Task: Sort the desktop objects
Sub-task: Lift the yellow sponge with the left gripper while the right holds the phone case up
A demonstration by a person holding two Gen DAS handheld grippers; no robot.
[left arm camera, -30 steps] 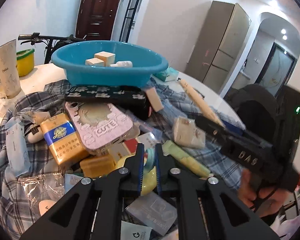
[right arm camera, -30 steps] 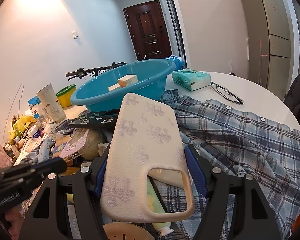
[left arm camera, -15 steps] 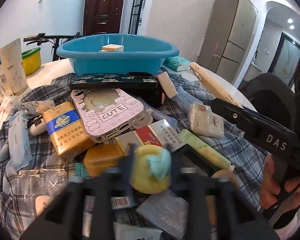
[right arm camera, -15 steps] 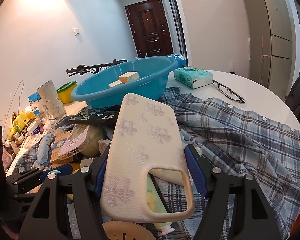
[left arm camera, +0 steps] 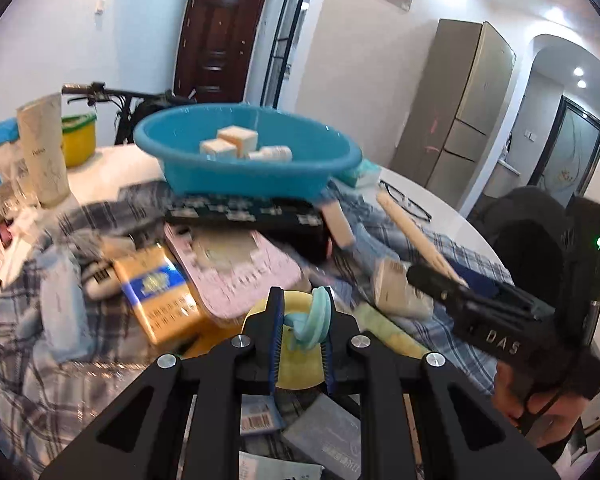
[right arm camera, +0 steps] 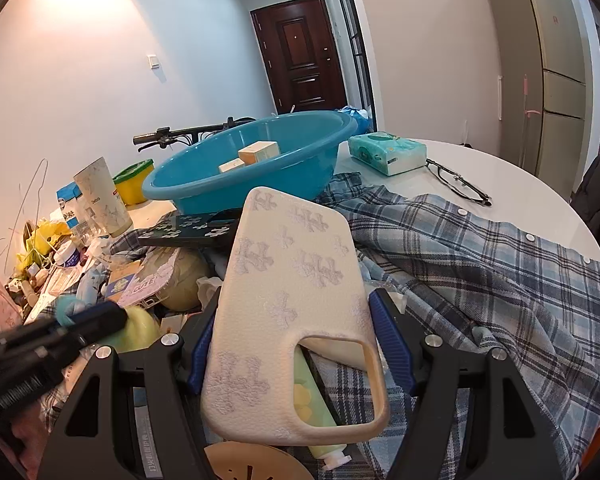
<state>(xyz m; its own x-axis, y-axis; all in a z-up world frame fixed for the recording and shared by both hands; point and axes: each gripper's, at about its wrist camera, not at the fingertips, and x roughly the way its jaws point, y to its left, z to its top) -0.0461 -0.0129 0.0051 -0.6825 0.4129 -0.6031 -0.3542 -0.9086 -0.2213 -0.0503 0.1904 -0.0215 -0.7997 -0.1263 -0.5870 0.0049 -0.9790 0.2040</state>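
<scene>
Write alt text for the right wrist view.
The right gripper holds a cream phone case above a plaid shirt on a cluttered table. Behind it sits a blue basin holding small boxes.

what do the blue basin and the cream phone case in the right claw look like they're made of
Blue basin: probably moulded plastic, going by its smooth, slightly glossy wall and rolled rim.
Cream phone case: looks like soft silicone or rubbery plastic, matte and pebbled, with raised pale cross motifs. The exact material is unclear.

Right tongs (right arm camera: 290, 344) gripping cream phone case (right arm camera: 288, 304), seemingly tilted
</scene>
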